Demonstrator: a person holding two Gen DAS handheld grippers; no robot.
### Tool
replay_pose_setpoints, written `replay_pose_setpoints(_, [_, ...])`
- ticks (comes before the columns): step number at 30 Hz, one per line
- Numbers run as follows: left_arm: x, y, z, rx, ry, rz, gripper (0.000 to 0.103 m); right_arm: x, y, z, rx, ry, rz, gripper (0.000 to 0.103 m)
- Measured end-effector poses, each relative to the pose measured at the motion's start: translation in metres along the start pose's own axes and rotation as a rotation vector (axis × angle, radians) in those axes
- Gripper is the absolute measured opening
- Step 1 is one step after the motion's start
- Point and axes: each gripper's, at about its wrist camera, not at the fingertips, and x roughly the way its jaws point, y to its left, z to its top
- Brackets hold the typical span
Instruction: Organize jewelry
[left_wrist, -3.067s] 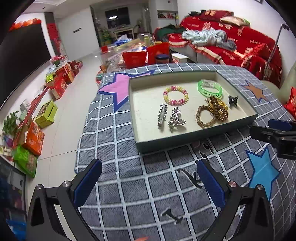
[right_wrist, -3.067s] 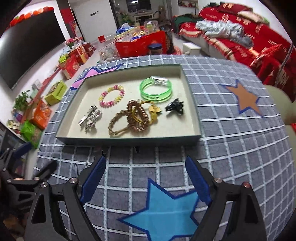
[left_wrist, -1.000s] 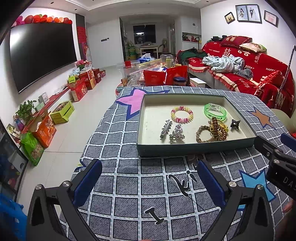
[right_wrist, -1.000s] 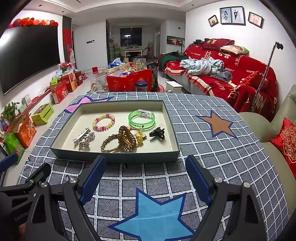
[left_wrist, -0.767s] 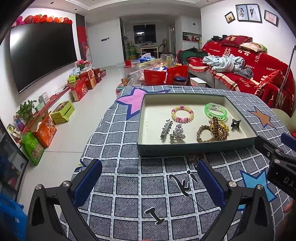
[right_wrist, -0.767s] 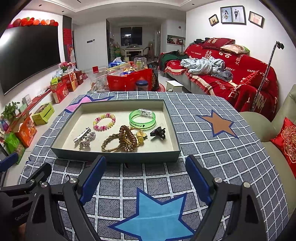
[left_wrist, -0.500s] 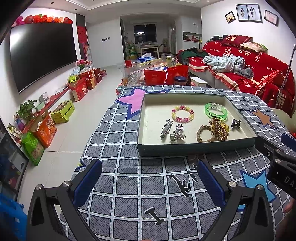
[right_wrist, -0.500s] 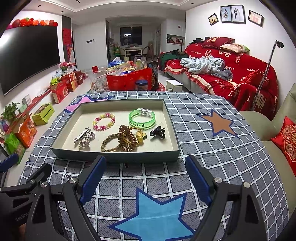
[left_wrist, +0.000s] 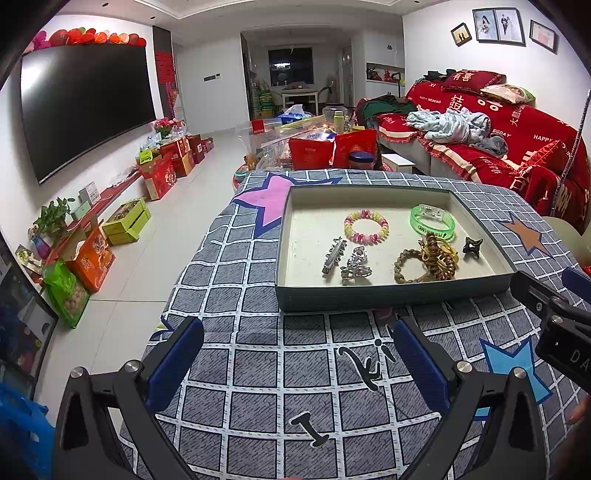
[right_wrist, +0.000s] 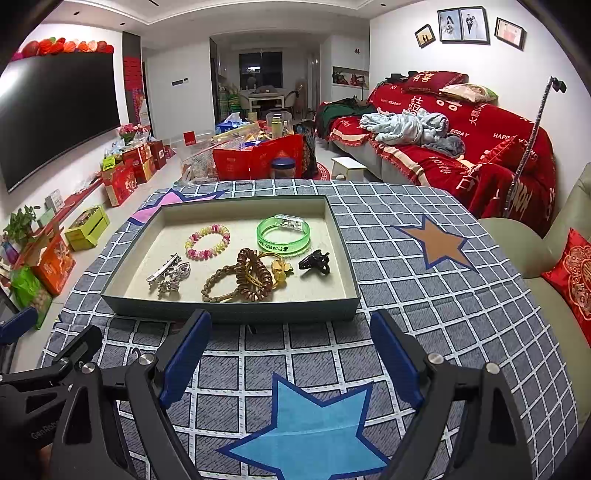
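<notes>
Red sofa cover (left_wrist: 517, 147) reading "HAPPY WEDDING", green bracelet (right_wrist: 283, 235) print illegible

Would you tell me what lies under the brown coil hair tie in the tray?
The brown coil hair tie lies over a yellow band and one end of the braided bracelet; anything beneath is covered.

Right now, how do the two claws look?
Both are alike: the left claw and the right claw have black angular frames, silver screws and flat blue pads. White letters mark each black body, only partly readable.
</notes>
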Motion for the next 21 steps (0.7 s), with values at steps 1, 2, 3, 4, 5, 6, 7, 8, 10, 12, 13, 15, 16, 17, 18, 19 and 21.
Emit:
replay_pose_setpoints(1, [0.0002,0.0001,-0.0003,0.001,0.000,0.001,0.103,-0.0001,0.0005,-0.0005,0.001,0.001,0.000,0.090])
replay_pose_setpoints(2, [-0.0001,0.0000,0.0001,0.001,-0.001,0.000,0.103,-0.0002,0.0007,-0.0006,0.000,0.000,-0.001,0.090])
replay_pose_setpoints(3, [0.0000,0.0001,0.0001,0.002,-0.001,0.000,0.103,0.0001,-0.0002,0.0001,-0.001,0.000,0.000,0.090])
replay_pose_setpoints(4, [-0.0001,0.0000,0.0002,0.000,-0.001,0.000,0.103,-0.0001,0.0002,-0.0005,-0.001,0.000,0.000,0.090])
replay_pose_setpoints(5, [-0.0001,0.0000,0.0002,0.000,-0.001,-0.001,0.103,-0.0002,0.0001,-0.0007,0.000,0.001,0.001,0.090])
replay_pose_setpoints(6, [0.0003,0.0002,0.0000,-0.001,0.000,-0.001,0.103,-0.0001,-0.0002,-0.0002,0.001,0.001,0.001,0.090])
replay_pose_setpoints(7, [0.0004,0.0000,0.0000,-0.001,0.001,0.000,0.103,0.0000,-0.0005,0.0003,0.000,0.000,0.001,0.090])
replay_pose_setpoints(8, [-0.0001,0.0000,0.0003,0.000,0.000,-0.001,0.103,-0.0004,0.0002,-0.0003,-0.002,0.000,0.001,0.090])
replay_pose_setpoints(10, [-0.0001,0.0000,0.0004,0.002,-0.001,0.001,0.103,0.0000,-0.0007,0.0003,0.000,0.000,0.001,0.090])
replay_pose_setpoints(12, [0.0001,0.0002,0.0003,0.002,0.000,-0.001,0.103,0.0000,-0.0007,0.0004,0.000,0.000,0.000,0.090])
replay_pose_setpoints(13, [0.0003,0.0004,0.0003,0.001,0.000,-0.001,0.103,0.0004,-0.0005,0.0000,0.001,0.000,-0.001,0.090])
replay_pose_setpoints(15, [0.0000,0.0001,0.0004,-0.001,0.001,0.000,0.103,0.0004,-0.0007,0.0002,0.003,0.000,0.000,0.090])
replay_pose_setpoints(16, [-0.0001,-0.0001,0.0005,0.000,0.001,-0.001,0.103,0.0005,-0.0007,0.0003,0.002,0.001,-0.001,0.090])
replay_pose_setpoints(17, [-0.0001,-0.0001,0.0005,0.000,0.001,-0.001,0.103,0.0004,-0.0006,0.0000,0.003,0.000,-0.001,0.090])
replay_pose_setpoints(18, [0.0004,0.0001,0.0003,-0.001,0.003,0.000,0.103,0.0005,-0.0010,0.0003,0.003,0.000,0.000,0.090])
replay_pose_setpoints(19, [0.0002,0.0002,0.0003,0.000,0.003,0.000,0.103,0.0005,-0.0011,0.0004,0.003,0.001,0.000,0.090])
replay_pose_setpoints(21, [-0.0001,0.0004,0.0003,0.000,0.002,0.000,0.103,0.0005,-0.0010,0.0003,0.002,0.002,0.000,0.090])
